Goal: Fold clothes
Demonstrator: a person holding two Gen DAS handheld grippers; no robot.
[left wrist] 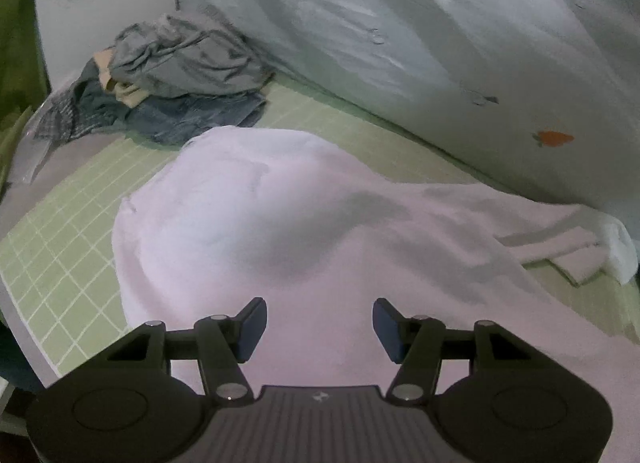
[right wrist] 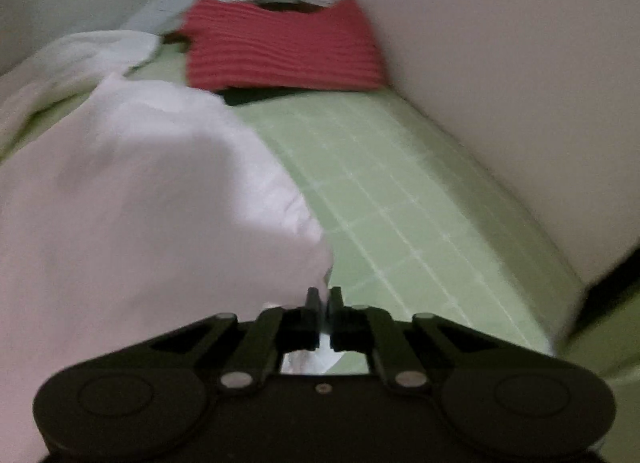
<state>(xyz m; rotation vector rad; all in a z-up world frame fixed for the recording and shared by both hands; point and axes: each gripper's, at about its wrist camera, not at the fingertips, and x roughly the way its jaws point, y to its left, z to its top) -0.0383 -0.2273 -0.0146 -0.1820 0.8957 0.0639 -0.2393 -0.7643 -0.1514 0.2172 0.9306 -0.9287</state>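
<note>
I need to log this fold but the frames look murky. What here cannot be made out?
- Right wrist view: blur hides whether the right gripper actually pinches the white garment's edge.
- Right wrist view: the red folded garment is blurred; a dark item under it is mostly covered.
- Left wrist view: the pile of grey and blue clothes overlaps, so the pieces cannot be counted.
- Left wrist view: the left gripper's body covers the white garment's near edge.

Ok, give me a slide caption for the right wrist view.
Right gripper pinching the white garment edge on the green grid mat, folded red garment beyond.
</note>
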